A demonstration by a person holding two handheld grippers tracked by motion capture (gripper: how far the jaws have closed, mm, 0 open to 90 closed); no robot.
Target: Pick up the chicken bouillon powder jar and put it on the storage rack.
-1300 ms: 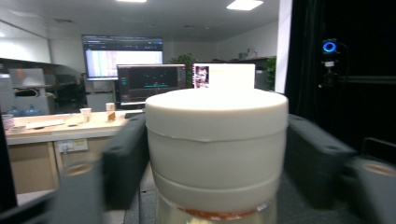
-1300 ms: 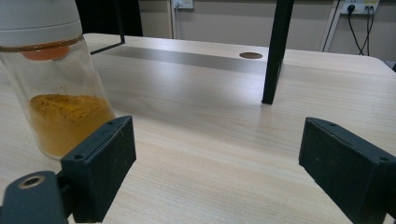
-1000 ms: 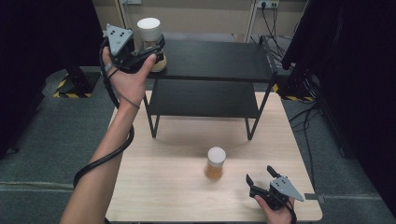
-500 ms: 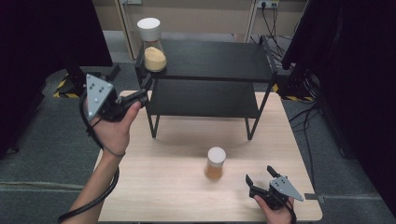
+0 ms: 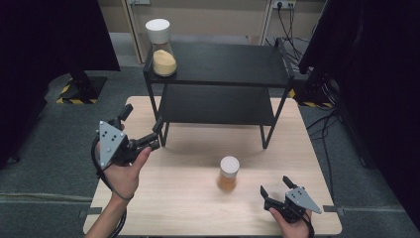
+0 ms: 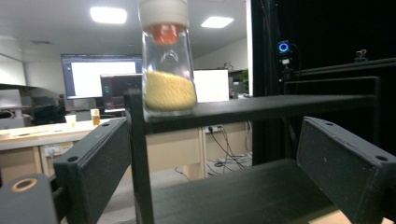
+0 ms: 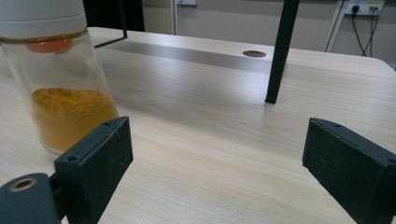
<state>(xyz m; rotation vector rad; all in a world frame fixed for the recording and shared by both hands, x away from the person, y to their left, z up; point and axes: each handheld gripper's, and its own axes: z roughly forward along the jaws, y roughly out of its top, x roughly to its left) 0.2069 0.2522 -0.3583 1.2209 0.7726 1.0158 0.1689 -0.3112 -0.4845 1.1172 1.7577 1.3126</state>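
Note:
A white-capped jar of yellow powder [image 5: 162,49] stands on the left end of the black rack's top shelf [image 5: 223,64]. In the left gripper view this jar [image 6: 168,60] rises above and ahead. My left gripper [image 5: 143,117] hangs low at the rack's front left corner, open. Its jaws have just been closing a little, with nothing pinched between them. The corner post [image 6: 140,163] shows just inside its left jaw. A jar of orange powder [image 5: 228,173] stands on the table. My right gripper [image 5: 274,185] rests open to the right of it, apart from the orange jar [image 7: 60,93].
The two-tier black rack's lower shelf [image 5: 213,106] is bare. Its front right leg [image 7: 280,51] stands on the wooden table [image 5: 188,198] ahead of the right gripper. Cables lie on the floor at the back right.
My left hand has come down and toward me from the yellow-powder jar on the top shelf to the rack's front left corner. The jar stays on the shelf. The right gripper has not moved.

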